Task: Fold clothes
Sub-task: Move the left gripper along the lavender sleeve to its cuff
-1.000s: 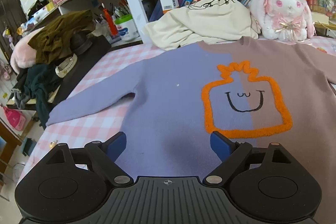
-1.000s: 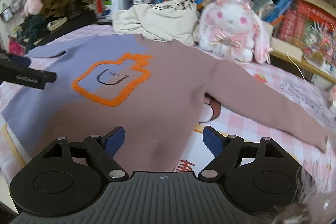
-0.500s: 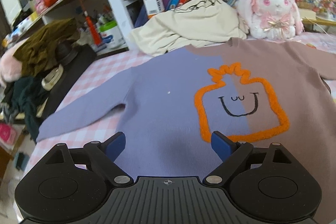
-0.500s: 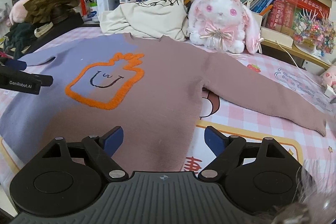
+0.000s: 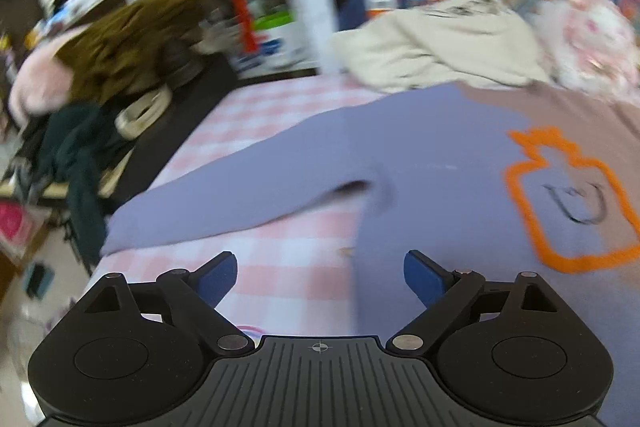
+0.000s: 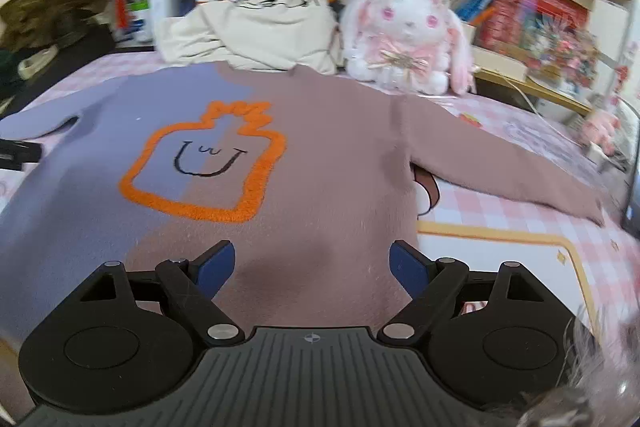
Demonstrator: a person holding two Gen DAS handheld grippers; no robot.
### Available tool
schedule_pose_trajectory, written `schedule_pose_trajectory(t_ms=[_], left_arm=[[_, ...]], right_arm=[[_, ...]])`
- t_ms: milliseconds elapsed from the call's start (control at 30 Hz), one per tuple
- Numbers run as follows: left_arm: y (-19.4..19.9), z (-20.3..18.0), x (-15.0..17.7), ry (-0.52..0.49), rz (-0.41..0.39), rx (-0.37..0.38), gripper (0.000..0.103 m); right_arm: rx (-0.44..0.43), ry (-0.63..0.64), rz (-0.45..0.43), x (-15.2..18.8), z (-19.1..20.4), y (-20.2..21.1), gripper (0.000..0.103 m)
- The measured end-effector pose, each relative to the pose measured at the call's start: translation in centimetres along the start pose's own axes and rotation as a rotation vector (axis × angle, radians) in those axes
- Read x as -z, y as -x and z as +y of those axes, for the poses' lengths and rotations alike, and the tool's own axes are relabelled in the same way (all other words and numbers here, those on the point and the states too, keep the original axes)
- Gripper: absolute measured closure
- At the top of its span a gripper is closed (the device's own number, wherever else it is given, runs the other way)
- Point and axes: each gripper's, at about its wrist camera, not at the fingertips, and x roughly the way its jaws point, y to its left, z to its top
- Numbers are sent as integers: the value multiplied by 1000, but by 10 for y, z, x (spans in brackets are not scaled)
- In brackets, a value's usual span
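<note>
Purple-and-mauve knit sweater with orange bottle motif (image 6: 320, 155) spread flat on pink checked bed (image 5: 288, 267), both sleeves outstretched, no fold visible; left gripper (image 5: 319, 269) and right gripper (image 6: 312, 263) jaws wide, holding nothing

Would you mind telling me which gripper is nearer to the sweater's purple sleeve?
Left. The left gripper is open just short of the purple sleeve, by the armpit. The right gripper is open over the sweater's brown half, well away from that sleeve.
</note>
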Motion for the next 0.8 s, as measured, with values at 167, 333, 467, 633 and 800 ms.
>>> schedule_pose_trajectory(t_ms=[167,333,467,633,800], left_arm=[[-14,40,3,60,15,-4,10],[-28,66,0,33,28,-8,10],[-33,80,-4,31,-7,-9,10],[-38,96,-4,49,-19,4,10],[-44,111,1,83,-4,-7,10]], right_arm=[[37,-71,17,4,24,-3,19],[64,-101,12,6,49,-1,19],[81,-120,10,3,61,-1,19],[89,-116,18,-4,73,-3,19],[85,-77,15,-8,86,-3,19]])
